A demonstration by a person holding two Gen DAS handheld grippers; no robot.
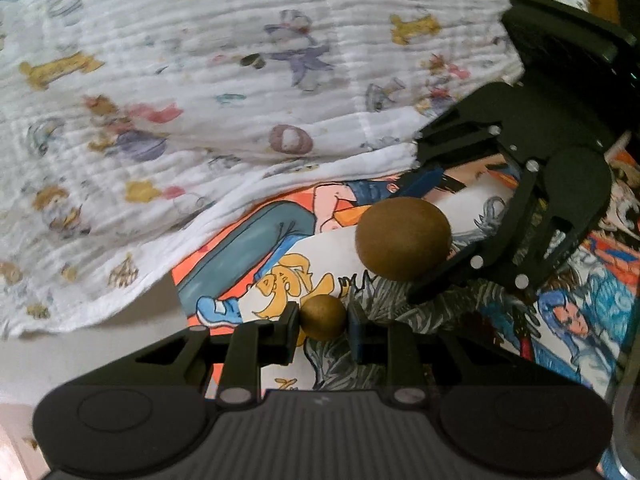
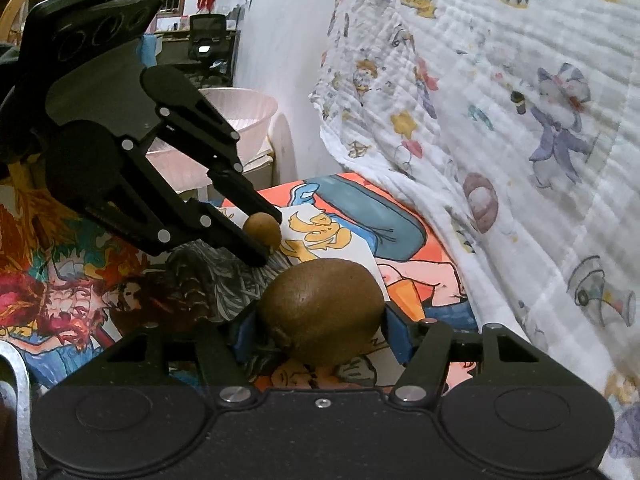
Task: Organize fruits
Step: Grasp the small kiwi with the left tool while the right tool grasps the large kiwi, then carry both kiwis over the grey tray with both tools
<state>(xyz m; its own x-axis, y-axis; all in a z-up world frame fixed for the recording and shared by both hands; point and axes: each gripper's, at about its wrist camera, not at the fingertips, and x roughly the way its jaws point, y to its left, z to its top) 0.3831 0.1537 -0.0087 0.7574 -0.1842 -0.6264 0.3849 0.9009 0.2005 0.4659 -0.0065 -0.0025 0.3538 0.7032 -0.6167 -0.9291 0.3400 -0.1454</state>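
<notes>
My left gripper [image 1: 323,320] is shut on a small round brown fruit [image 1: 323,317] just above the colourful cartoon-print surface [image 1: 248,240]. It also shows in the right wrist view [image 2: 264,236], with the small fruit [image 2: 262,229] between its fingertips. My right gripper [image 2: 320,324] is shut on a large brown kiwi [image 2: 320,308]. In the left wrist view the right gripper [image 1: 416,240] comes in from the right, holding the kiwi [image 1: 402,238] a short way beyond the small fruit.
A white blanket with cartoon prints [image 1: 200,100] is bunched along the far side and shows in the right wrist view [image 2: 500,120]. A pale pink bowl [image 2: 244,116] stands on a low stand beyond the surface. A metal edge [image 2: 16,392] is at lower left.
</notes>
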